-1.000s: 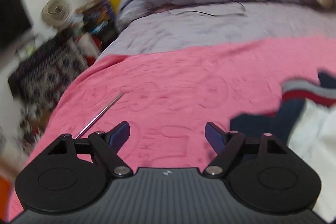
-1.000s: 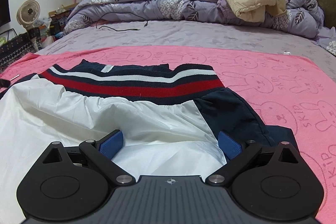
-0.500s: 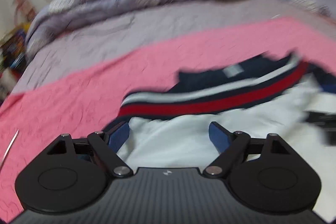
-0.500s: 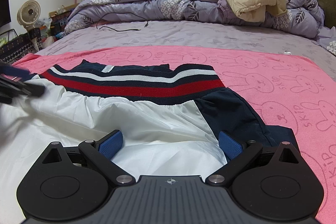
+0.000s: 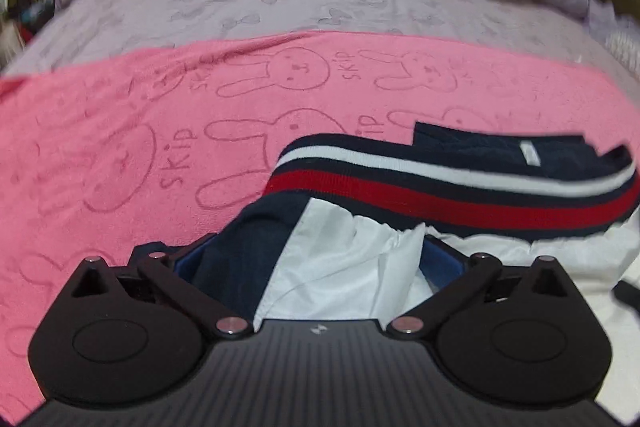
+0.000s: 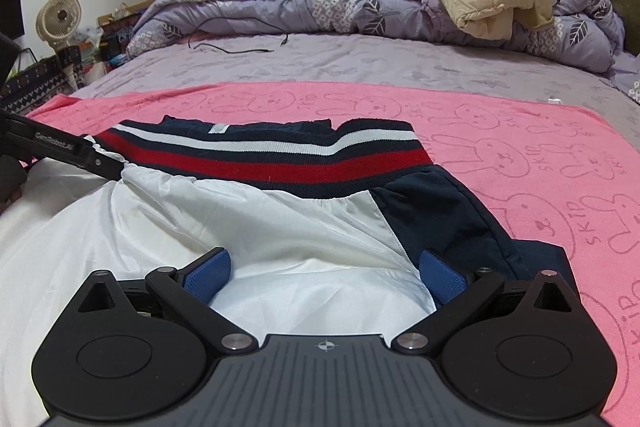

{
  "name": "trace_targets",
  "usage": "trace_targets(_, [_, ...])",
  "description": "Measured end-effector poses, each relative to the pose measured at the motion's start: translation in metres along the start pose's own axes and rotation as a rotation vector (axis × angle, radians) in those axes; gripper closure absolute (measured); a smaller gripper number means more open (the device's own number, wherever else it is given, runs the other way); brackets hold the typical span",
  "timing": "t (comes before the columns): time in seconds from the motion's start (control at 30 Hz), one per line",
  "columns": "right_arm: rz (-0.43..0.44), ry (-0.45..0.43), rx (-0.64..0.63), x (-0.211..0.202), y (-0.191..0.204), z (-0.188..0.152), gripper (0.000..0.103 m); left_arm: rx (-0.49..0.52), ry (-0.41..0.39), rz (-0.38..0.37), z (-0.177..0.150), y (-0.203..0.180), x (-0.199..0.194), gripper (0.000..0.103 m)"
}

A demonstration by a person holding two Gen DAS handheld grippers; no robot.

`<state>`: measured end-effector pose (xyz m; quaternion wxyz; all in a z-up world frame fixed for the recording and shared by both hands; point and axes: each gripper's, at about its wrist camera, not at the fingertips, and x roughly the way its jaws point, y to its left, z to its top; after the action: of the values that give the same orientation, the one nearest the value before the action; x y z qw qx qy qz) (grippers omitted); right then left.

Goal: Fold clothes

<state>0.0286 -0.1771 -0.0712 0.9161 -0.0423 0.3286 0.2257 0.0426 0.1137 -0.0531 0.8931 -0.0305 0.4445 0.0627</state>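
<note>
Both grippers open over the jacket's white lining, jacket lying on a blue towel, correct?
Not quite: the towel is pink, not blue, as both wrist views show. The rest holds: left gripper and right gripper are open over the white lining of the jacket.

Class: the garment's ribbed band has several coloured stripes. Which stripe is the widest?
The red stripe of the ribbed band: it is clearly broader than the thin white stripe and the navy lines.

"SKIP" on pink towel (image 6: 500, 131), "GenRobot.AI" on left gripper (image 6: 60, 149)
</note>
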Motion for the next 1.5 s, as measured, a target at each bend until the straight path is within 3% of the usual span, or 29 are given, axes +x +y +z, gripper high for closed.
trace_targets(0.13, [-0.001, 0.006, -0.002, 0.001, 0.0, 0.001, 0.0, 0.008, 0.009, 0.049, 0.004, -0.01, -0.017, 0.0])
trace_targets(0.17, [0.0, 0.008, -0.002, 0.001, 0.0, 0.001, 0.0, 0.005, 0.007, 0.05, 0.004, -0.01, -0.024, 0.004])
trace_targets(0.5, [-0.016, 0.087, -0.017, -0.002, 0.001, 0.012, 0.0, 0.113, -0.141, -0.001, -0.035, -0.012, -0.126, 0.005])
trace_targets(0.7, [0.029, -0.015, 0.003, -0.078, 0.004, 0.003, 0.0, 0.138, -0.181, -0.051, -0.079, -0.024, -0.161, 0.005])
trace_targets(0.87, [0.022, -0.012, 0.088, -0.147, -0.015, -0.046, 0.0, 0.187, -0.203, -0.05, -0.104, -0.064, -0.166, 0.005])
trace_targets(1.0, [-0.006, -0.003, 0.154, -0.19, -0.034, -0.086, 0.0, 0.197, -0.198, -0.1, -0.113, -0.09, -0.161, 0.005])
trace_targets(1.07, [-0.028, 0.001, 0.18, -0.201, -0.042, -0.097, 0.0, 0.219, -0.174, -0.085, -0.12, -0.098, -0.15, 0.004])
trace_targets(1.17, [-0.009, 0.006, 0.297, -0.204, -0.061, -0.108, 0.0, 0.253, -0.138, -0.06, -0.131, -0.111, -0.133, 0.002])
trace_targets(1.23, [0.055, -0.007, 0.416, -0.2, -0.073, -0.113, 0.001, 0.235, -0.139, -0.059, -0.139, -0.108, -0.126, 0.001])
trace_targets(1.3, [0.121, -0.022, 0.513, -0.193, -0.083, -0.118, 0.002, 0.199, -0.141, -0.063, -0.139, -0.103, -0.131, 0.001])
trace_targets(1.5, [0.163, -0.052, 0.671, -0.174, -0.092, -0.127, 0.001, 0.186, -0.176, -0.099, -0.147, -0.099, -0.15, 0.001])
